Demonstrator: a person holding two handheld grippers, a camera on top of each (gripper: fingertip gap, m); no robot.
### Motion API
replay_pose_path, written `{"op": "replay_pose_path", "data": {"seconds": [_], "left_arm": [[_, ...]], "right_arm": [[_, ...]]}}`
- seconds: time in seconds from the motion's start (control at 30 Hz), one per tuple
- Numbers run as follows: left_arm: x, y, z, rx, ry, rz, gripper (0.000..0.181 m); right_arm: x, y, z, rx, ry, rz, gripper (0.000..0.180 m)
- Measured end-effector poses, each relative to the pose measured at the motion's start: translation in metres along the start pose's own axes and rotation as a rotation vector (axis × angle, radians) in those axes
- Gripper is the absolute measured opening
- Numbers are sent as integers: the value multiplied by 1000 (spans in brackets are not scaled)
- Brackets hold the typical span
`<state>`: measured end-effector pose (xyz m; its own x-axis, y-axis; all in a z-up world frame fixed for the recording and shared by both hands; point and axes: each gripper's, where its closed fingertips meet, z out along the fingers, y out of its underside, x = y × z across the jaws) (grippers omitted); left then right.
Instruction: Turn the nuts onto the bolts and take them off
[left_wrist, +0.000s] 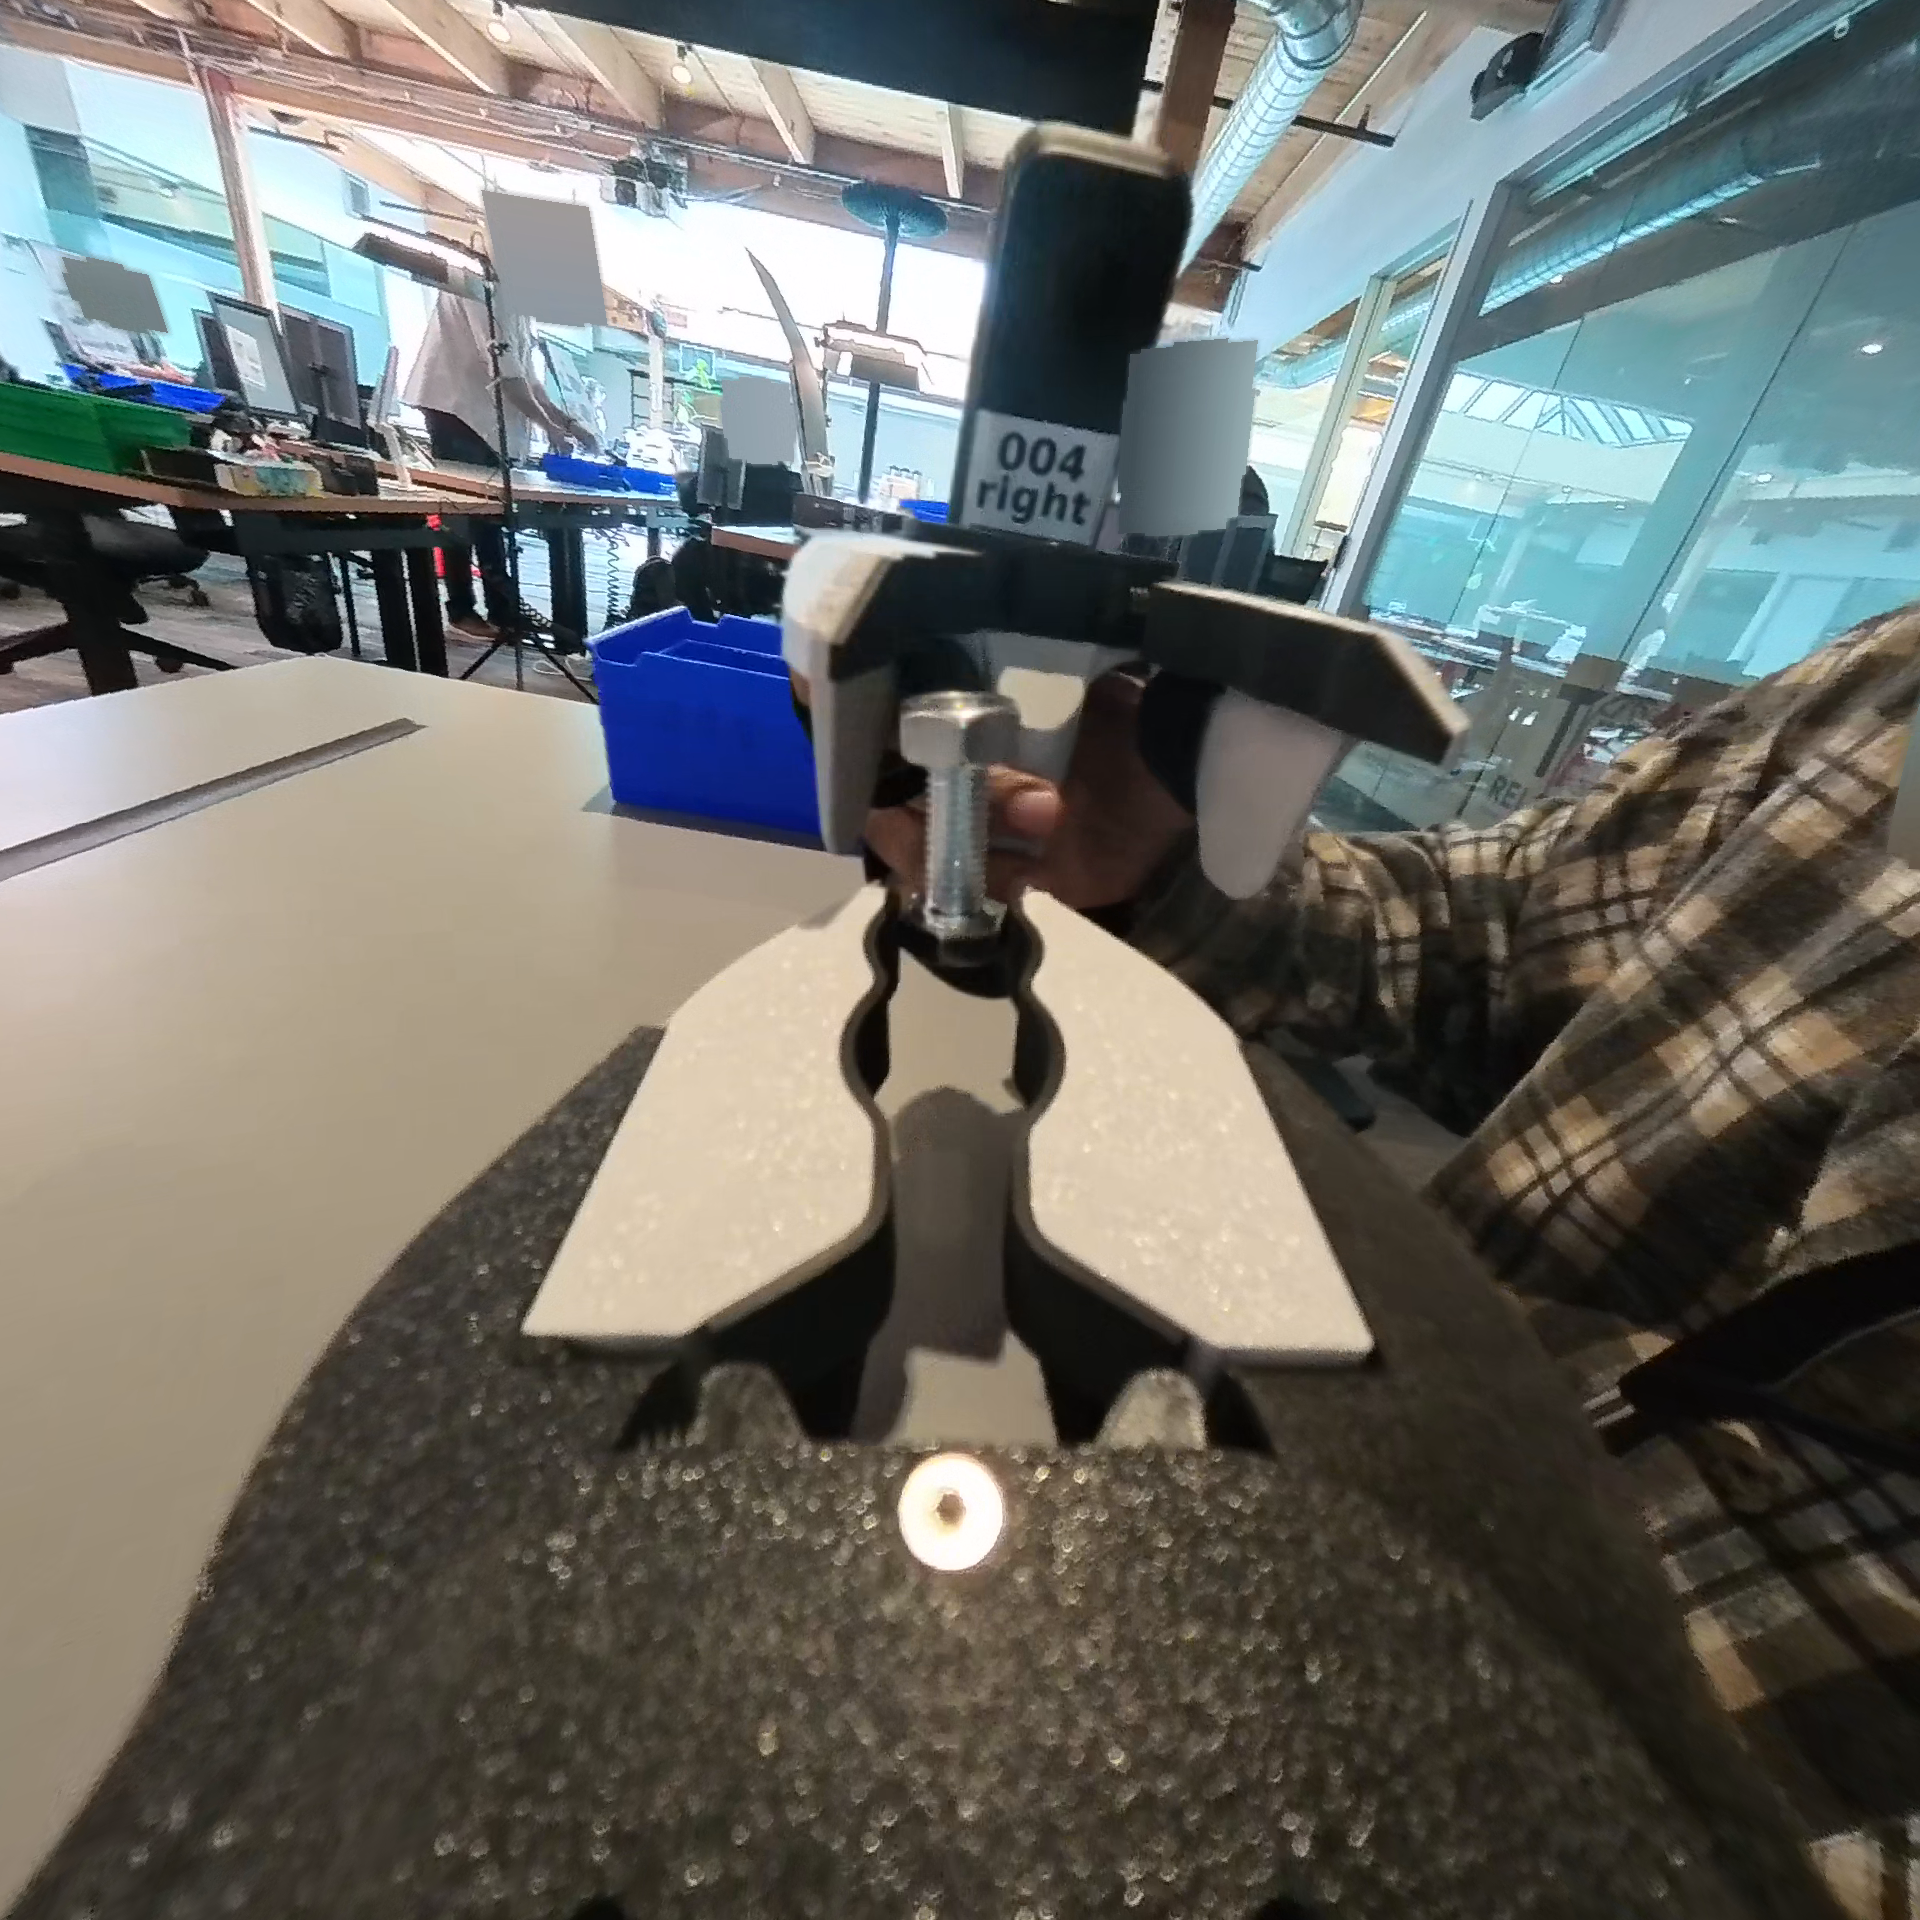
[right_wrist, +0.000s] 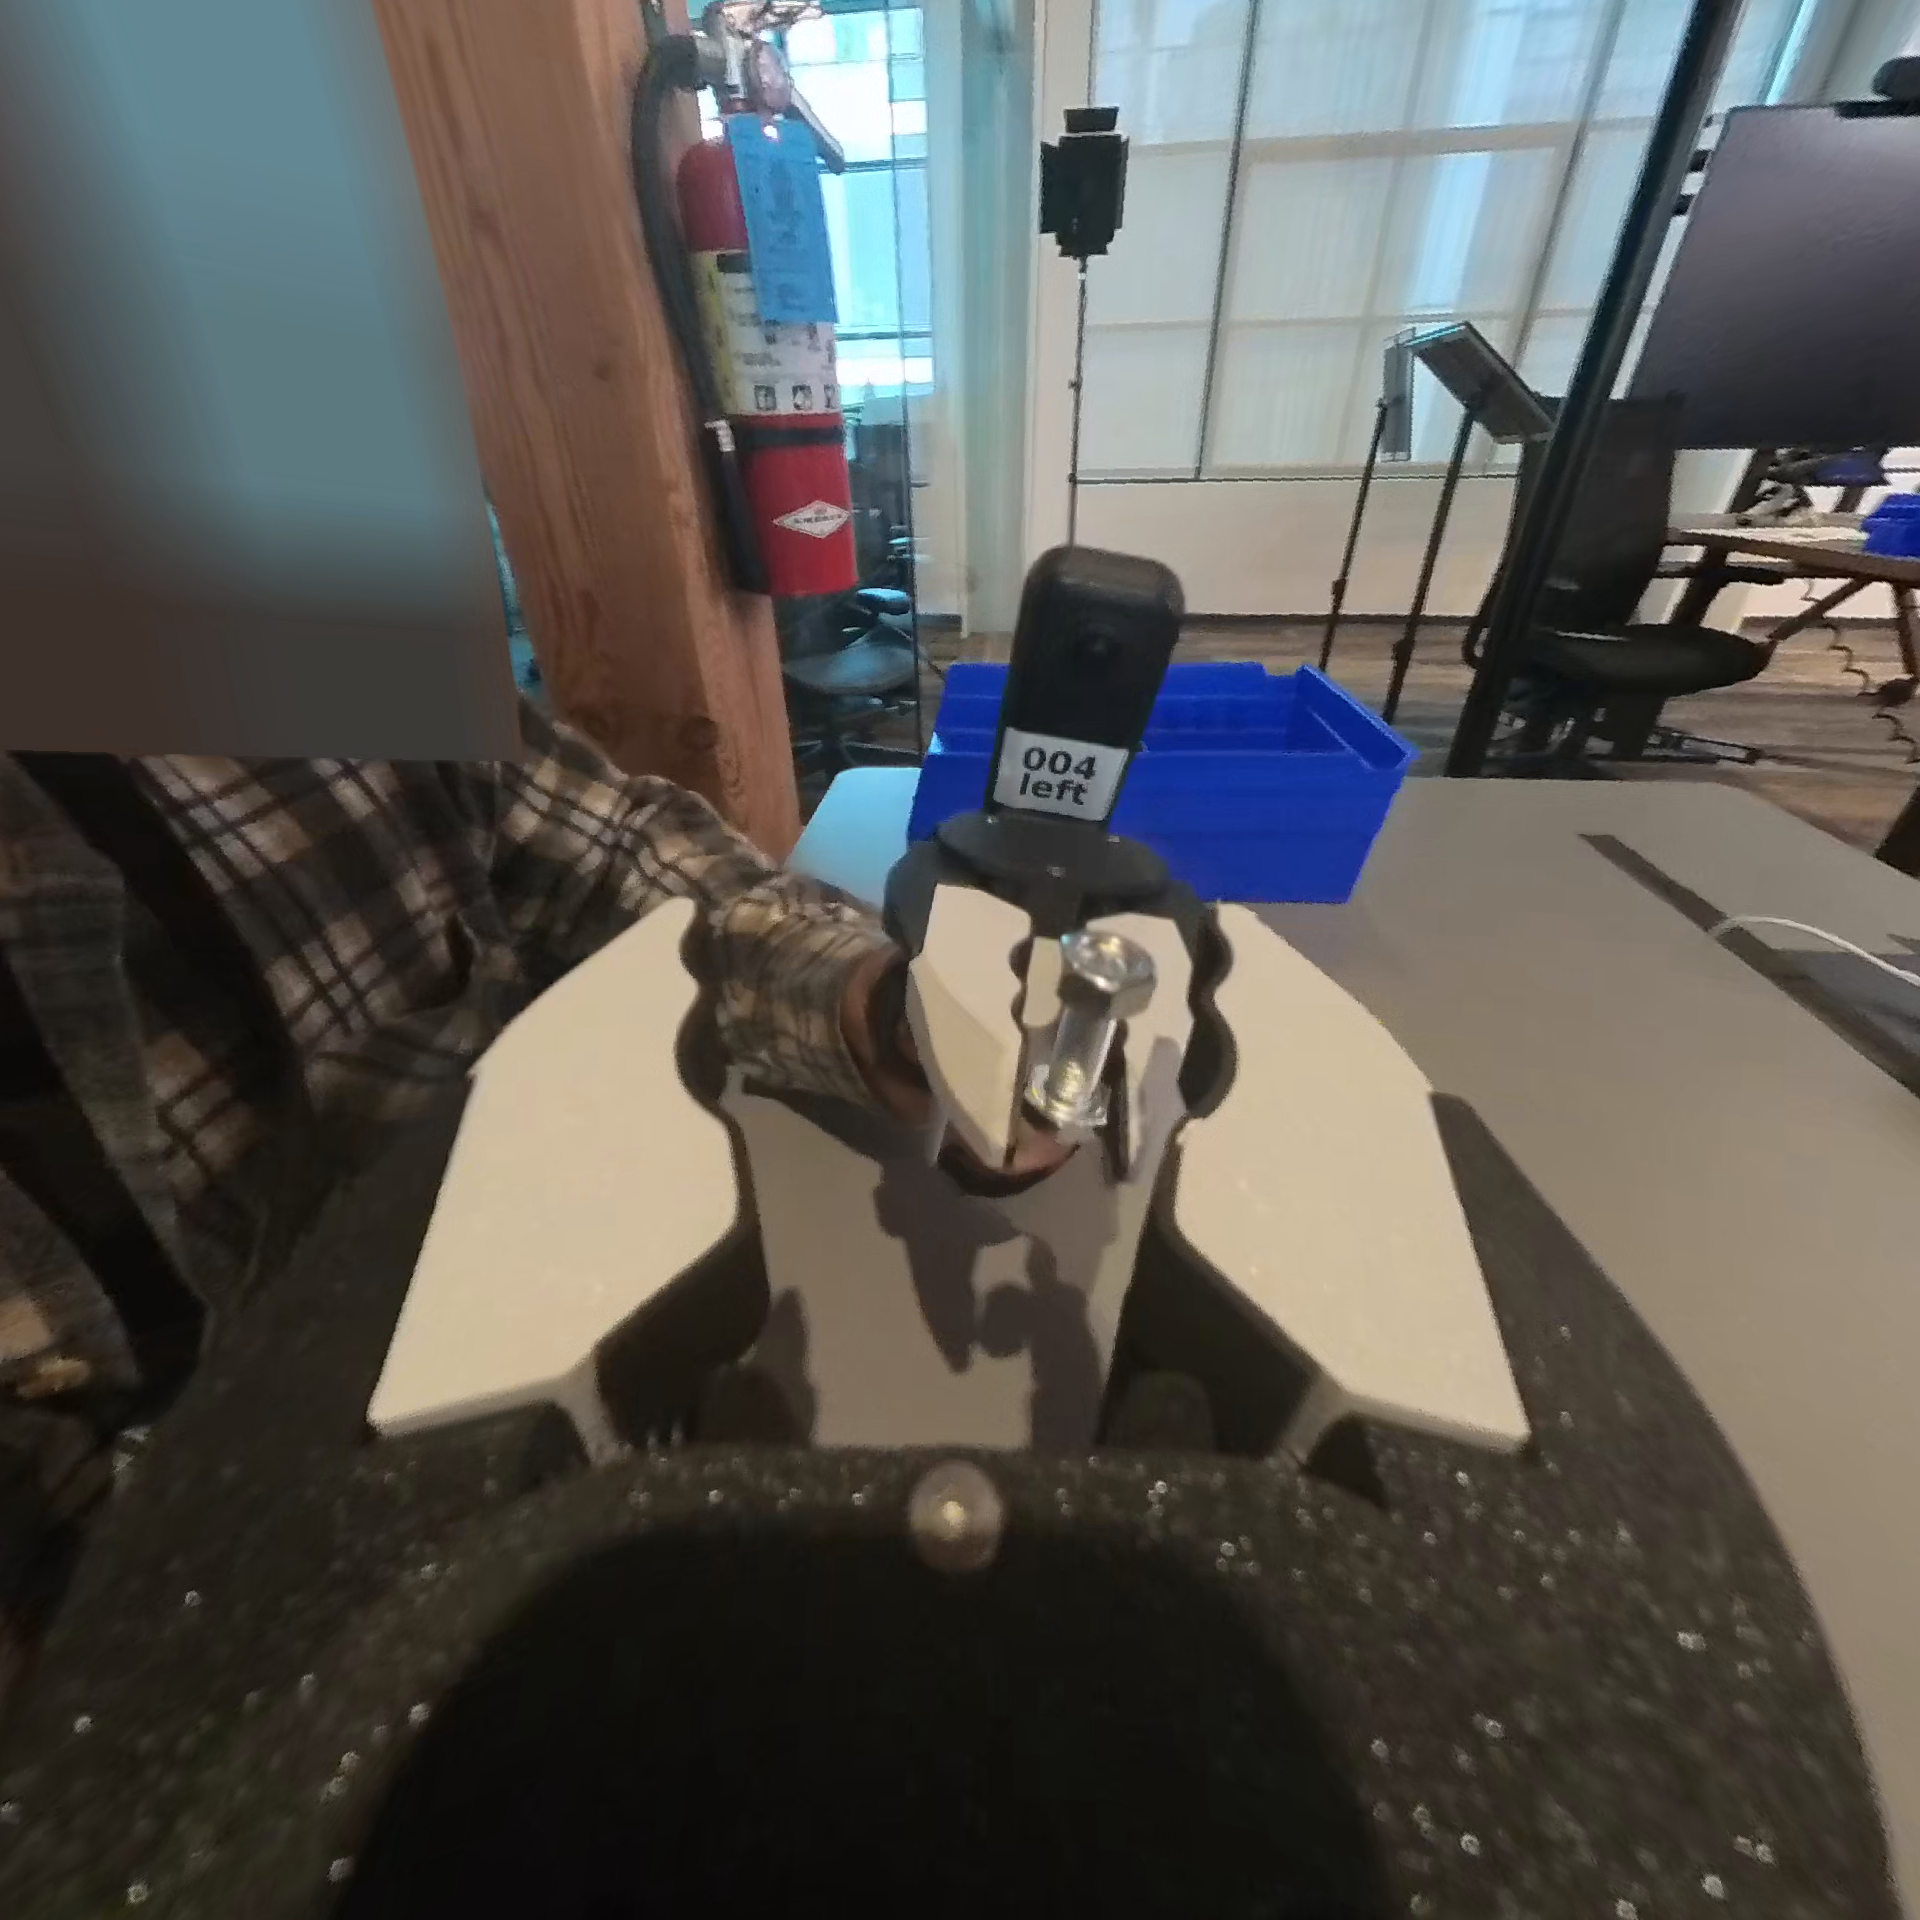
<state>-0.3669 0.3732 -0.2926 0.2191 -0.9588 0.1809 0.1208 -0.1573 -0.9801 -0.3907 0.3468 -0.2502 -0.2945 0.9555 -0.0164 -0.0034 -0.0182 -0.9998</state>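
Grey tabletop (left_wrist: 312, 987) filled the foreground of an open workshop, with desks, monitors and glass walls blurred beyond. Nearest the left wrist camera, the left gripper (left_wrist: 951, 940) had its white fingers closed to a narrow gap around the lower end of a silver bolt (left_wrist: 956, 821), which stood upright with its hex head on top. A nut (left_wrist: 956, 920) sat at the bottom of the thread, right at the fingertips; whether the fingers pinched the nut or the bolt end itself was hard to make out. Just behind the bolt, the right gripper (left_wrist: 1049, 821) faced the camera with its fingers spread wide and holding nothing, a plaid sleeve (left_wrist: 1558, 1039) reaching to it. From the right wrist view, the bolt rose between the far gripper's tips, its base hidden by shadow and a hand (right_wrist: 894, 1049). Farther back a blue bin (right_wrist: 1247, 790) stood on the table; its contents could not be seen. A red fire extinguisher (right_wrist: 769, 416) hung on a wooden post.
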Motion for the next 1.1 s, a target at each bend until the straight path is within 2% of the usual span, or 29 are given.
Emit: {"op": "replay_pose_path", "data": {"seconds": [0.13,0.27,0.53,0.63,0.73,0.93,1.0,1.1], "left_arm": [[-2,-1,-2,-3,-20,19,18],[-1,0,-1,-2,-8,4,19],[3,-3,0,16,6,9,19],[-1,-1,-1,12,-3,0,19],[0,0,0,2,3,0,19],[0,0,0,4,-7,3,18],[-4,-1,-3,10,-16,-3,18],[-5,0,-3,5,-15,-9,19]], "right_arm": [[-6,3,4,-13,-26,-2,90],[-8,2,-12,-8,22,-25,82],[-7,9,4,-24,-36,12,87],[-10,12,-3,-37,9,-7,93],[-7,8,-11,-5,37,-10,86],[-5,8,3,-18,-23,11,89],[-8,14,-1,-36,8,2,94],[-12,15,-13,-18,47,-7,86]]}}
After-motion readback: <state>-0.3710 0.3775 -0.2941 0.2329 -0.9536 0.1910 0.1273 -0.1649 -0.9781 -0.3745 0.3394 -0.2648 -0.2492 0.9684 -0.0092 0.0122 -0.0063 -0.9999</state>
